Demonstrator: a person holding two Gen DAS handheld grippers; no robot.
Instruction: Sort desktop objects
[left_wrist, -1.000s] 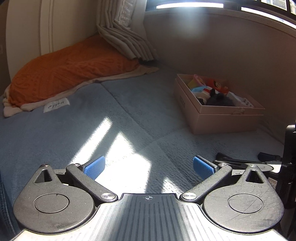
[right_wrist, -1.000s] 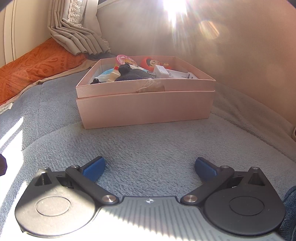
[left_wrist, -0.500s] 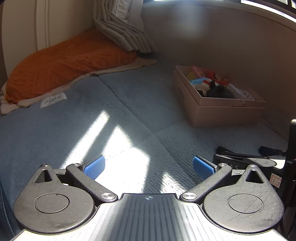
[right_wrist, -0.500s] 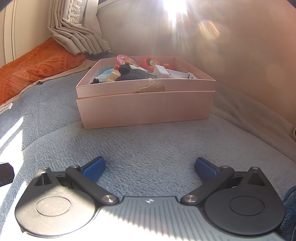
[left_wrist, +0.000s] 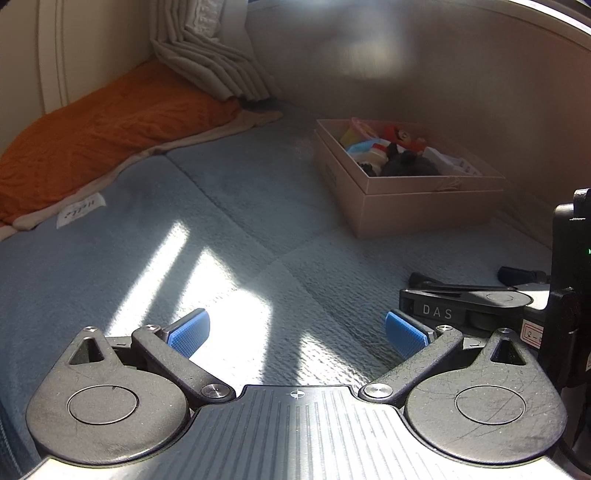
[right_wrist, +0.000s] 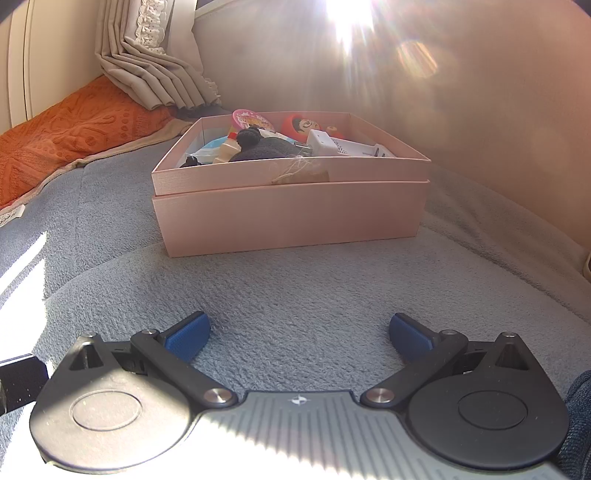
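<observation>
A pink cardboard box (right_wrist: 291, 214) stands on the grey-blue blanket, filled with several small things: a dark knitted item (right_wrist: 266, 147), a red doll (right_wrist: 299, 125), a white box (right_wrist: 325, 142). It also shows in the left wrist view (left_wrist: 424, 206) at the right back. My right gripper (right_wrist: 299, 334) is open and empty, low over the blanket in front of the box. My left gripper (left_wrist: 295, 332) is open and empty, to the left of the right gripper's body (left_wrist: 480, 306).
An orange blanket (left_wrist: 103, 136) lies at the back left, with grey curtains (left_wrist: 207, 55) behind it. A white label (left_wrist: 79, 210) lies on the grey blanket. A beige wall (right_wrist: 480, 110) runs behind the box. Sun patches (left_wrist: 207, 288) fall on the blanket.
The left gripper has drawn back and turned a little, so the box sits farther off and more of the right gripper shows. The right gripper has not moved.
</observation>
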